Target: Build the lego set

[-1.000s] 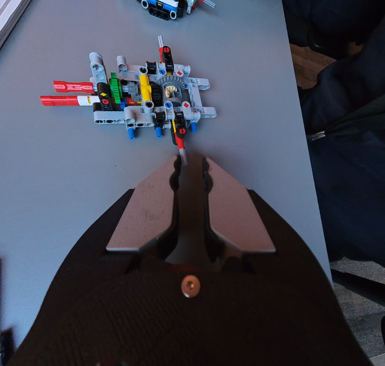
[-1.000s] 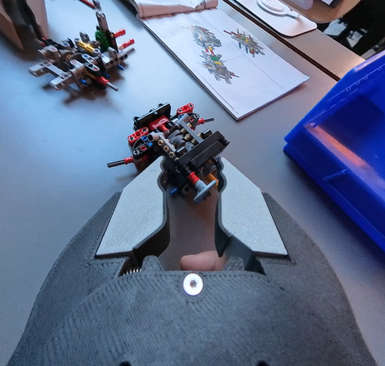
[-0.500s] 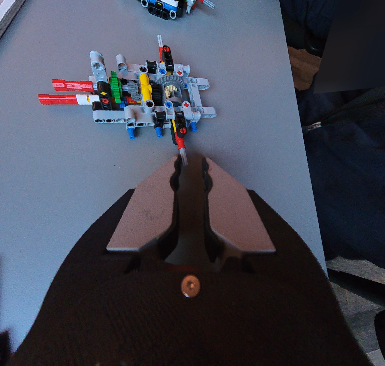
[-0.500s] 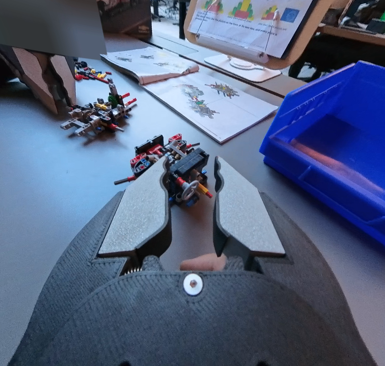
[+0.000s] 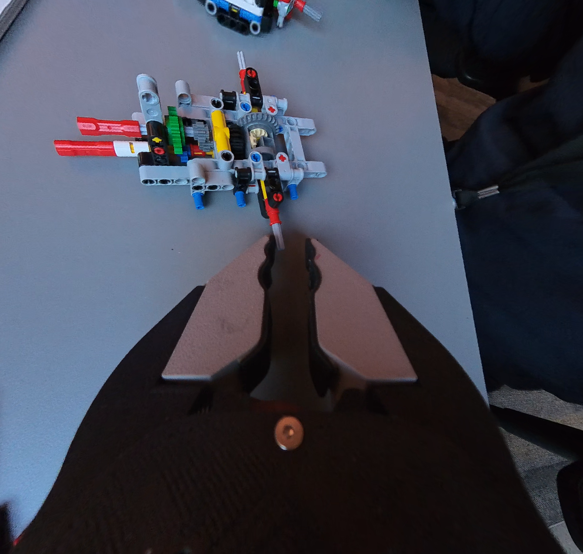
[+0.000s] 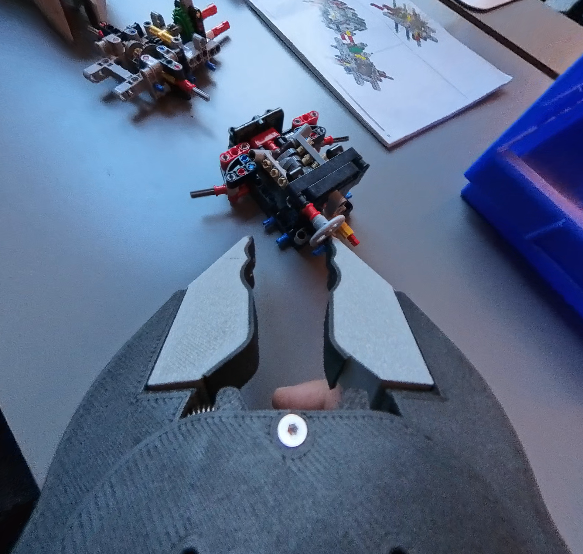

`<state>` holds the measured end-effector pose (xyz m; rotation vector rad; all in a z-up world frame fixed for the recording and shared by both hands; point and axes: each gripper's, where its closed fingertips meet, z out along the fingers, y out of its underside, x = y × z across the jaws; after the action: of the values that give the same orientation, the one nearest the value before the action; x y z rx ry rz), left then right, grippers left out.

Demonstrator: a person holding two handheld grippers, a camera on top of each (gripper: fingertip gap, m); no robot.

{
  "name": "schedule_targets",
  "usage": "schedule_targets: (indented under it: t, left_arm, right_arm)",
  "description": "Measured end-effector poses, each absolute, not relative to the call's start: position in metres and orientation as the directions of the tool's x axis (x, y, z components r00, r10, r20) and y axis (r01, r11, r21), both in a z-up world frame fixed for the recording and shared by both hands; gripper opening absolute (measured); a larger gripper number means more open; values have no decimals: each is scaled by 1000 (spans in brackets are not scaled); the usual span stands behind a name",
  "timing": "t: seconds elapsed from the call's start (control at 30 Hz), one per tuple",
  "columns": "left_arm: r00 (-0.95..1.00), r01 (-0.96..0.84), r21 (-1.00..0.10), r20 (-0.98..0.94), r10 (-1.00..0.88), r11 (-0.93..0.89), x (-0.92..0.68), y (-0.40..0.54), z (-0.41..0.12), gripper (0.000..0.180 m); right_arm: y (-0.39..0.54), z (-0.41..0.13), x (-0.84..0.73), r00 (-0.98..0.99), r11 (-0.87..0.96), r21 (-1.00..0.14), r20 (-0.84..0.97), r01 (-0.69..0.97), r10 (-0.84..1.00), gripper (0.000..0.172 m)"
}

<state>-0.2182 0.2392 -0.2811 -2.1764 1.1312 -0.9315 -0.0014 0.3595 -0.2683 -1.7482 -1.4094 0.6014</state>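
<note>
A grey table (image 5: 94, 286) under dim indoor light, and two brick-built mechanisms spread across it. The left gripper (image 5: 288, 244) hangs low with its jaws a narrow way apart and nothing clamped; the pale axle tip (image 5: 279, 239) of the grey-framed gear assembly (image 5: 227, 141) pokes just into the mouth beside the left pad, and I can't tell if it touches. Over to the right gripper (image 6: 290, 248): jaws wide, holding nothing, its right fingertip (image 6: 336, 255) up against the near end of the black engine-like block (image 6: 293, 176), by the grey wheel-shaped piece (image 6: 328, 228). Beyond lie an open instruction booklet (image 6: 410, 65) and a blue bin (image 6: 536, 176). Both tools look poised, neither committed to a grip.
</note>
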Motion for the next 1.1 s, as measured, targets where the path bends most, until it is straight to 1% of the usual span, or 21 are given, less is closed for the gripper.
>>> schedule_targets:
  t: [0.13,0.23,0.33,0.4,0.47,0.57,0.63,0.73,0.8,0.9,0.93,1.03,1.1]
  left_arm:
    - [415,-495,-699,330,-848,-515,-218,238,-281,18]
    - [381,-512,-698,338,-861,-501,-215,231,-281,20]
    - [349,-545,-708,295,-890,-449,-214,225,-280,26]
    - [359,-566,-704,258,-897,-429,-219,226,-281,23]
    - [406,-573,-696,218,-888,-433,-228,234,-281,26]
    - [529,-539,-705,142,-837,-461,-245,259,-279,25]
    - [623,-498,-712,102,-775,-495,-255,278,-279,26]
    - [670,-449,-728,109,-735,-518,-251,291,-281,28]
    - [660,-472,-724,88,-746,-503,-243,292,-284,32]
    - [646,-508,-721,44,-762,-472,-235,291,-285,41]
    - [638,-518,-719,35,-770,-463,-233,289,-286,47]
    - [613,-526,-721,47,-789,-451,-227,285,-285,53]
    - [585,-509,-727,101,-805,-461,-222,279,-284,45]
  right_arm:
    - [354,-267,-21,264,-60,-815,116,576,957,35]
    - [352,-268,-33,258,-32,-806,151,590,954,37]
    - [357,-265,-31,302,-31,-813,180,581,936,39]
    - [359,-255,-25,353,-49,-848,166,527,921,39]
    - [360,-243,-18,412,-68,-891,140,450,900,38]
    - [353,-223,-14,480,-90,-945,77,315,874,38]
    - [336,-218,-25,458,-137,-958,-7,251,889,39]
    - [304,-226,-55,379,-188,-940,-69,285,923,43]
    - [290,-234,-75,364,-194,-922,-63,334,929,44]
    - [281,-248,-97,376,-237,-881,-73,409,924,51]
    - [279,-252,-104,369,-254,-868,-89,426,925,55]
    - [277,-260,-122,356,-321,-834,-163,448,920,57]
    - [272,-266,-131,326,-350,-805,-207,479,922,57]
